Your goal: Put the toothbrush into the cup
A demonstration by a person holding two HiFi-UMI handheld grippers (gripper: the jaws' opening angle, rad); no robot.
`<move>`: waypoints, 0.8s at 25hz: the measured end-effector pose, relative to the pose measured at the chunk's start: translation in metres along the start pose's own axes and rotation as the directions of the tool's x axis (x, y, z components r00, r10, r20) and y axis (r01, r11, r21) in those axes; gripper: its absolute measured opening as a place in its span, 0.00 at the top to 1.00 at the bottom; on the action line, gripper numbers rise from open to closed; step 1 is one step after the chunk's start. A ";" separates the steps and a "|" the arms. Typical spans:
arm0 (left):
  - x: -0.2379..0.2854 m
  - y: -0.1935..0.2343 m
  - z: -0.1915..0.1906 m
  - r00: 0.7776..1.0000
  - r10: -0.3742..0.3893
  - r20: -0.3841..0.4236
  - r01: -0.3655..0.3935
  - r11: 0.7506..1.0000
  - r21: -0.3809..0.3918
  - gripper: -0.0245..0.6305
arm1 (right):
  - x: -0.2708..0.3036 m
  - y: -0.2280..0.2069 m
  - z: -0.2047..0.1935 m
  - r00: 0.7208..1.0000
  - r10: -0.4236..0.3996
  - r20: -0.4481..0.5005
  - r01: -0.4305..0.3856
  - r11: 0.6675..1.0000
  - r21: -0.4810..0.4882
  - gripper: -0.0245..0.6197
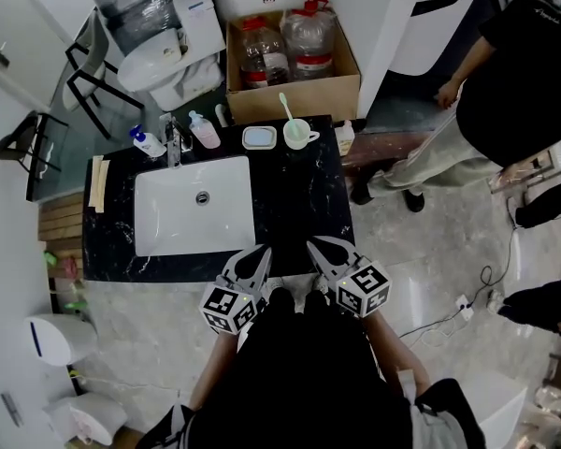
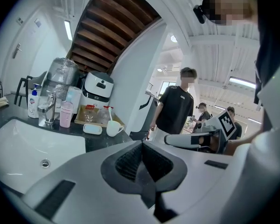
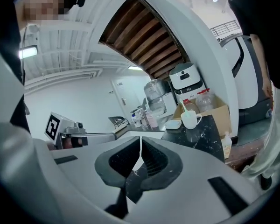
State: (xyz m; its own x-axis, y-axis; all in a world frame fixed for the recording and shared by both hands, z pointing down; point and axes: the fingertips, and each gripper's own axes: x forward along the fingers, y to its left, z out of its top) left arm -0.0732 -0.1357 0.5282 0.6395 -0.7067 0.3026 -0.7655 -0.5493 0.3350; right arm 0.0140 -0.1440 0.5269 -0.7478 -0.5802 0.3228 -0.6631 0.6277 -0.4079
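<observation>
The toothbrush [image 1: 285, 107] stands leaning in the cup [image 1: 298, 136], far across the tabletop [image 1: 294, 204], nearer the right tongs [image 1: 312, 245] than the left tongs [image 1: 264, 251], both clenched empty.

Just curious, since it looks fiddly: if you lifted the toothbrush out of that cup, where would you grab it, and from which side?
Take the toothbrush by the stem standing clear above the cup rim, coming down from above. Its lower end is inside the cup, so only that upper stretch is free. It leans slightly toward the back, so match that tilt.
</observation>
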 end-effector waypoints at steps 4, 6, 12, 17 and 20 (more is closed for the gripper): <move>0.002 -0.010 -0.002 1.000 -0.018 -0.005 0.018 1.000 0.007 0.95 | -0.007 0.012 -0.002 1.000 0.009 0.005 -0.009 0.999 -0.048 0.94; 0.002 -0.014 -0.003 1.000 -0.025 -0.006 0.025 1.000 0.010 0.95 | -0.008 0.015 -0.003 1.000 0.007 0.001 -0.007 0.997 -0.076 0.94; 0.002 -0.015 -0.001 1.000 -0.029 -0.001 0.029 0.999 0.023 0.95 | -0.008 0.017 0.000 1.000 0.013 0.027 -0.011 0.997 -0.082 0.94; 0.004 -0.014 0.004 1.000 -0.027 0.001 0.026 0.999 0.035 0.95 | -0.006 0.018 0.005 0.999 0.025 0.032 -0.022 0.995 -0.093 0.94; 0.002 -0.013 0.006 1.000 -0.025 0.001 0.025 0.999 0.040 0.95 | -0.003 0.021 0.007 0.999 0.028 0.039 -0.024 0.995 -0.095 0.94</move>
State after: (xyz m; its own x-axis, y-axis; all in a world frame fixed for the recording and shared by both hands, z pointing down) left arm -0.0627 -0.1329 0.5197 0.6583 -0.6934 0.2929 -0.7516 -0.5842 0.3062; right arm 0.0032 -0.1328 0.5113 -0.7641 -0.5823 0.2777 -0.6451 0.6877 -0.3330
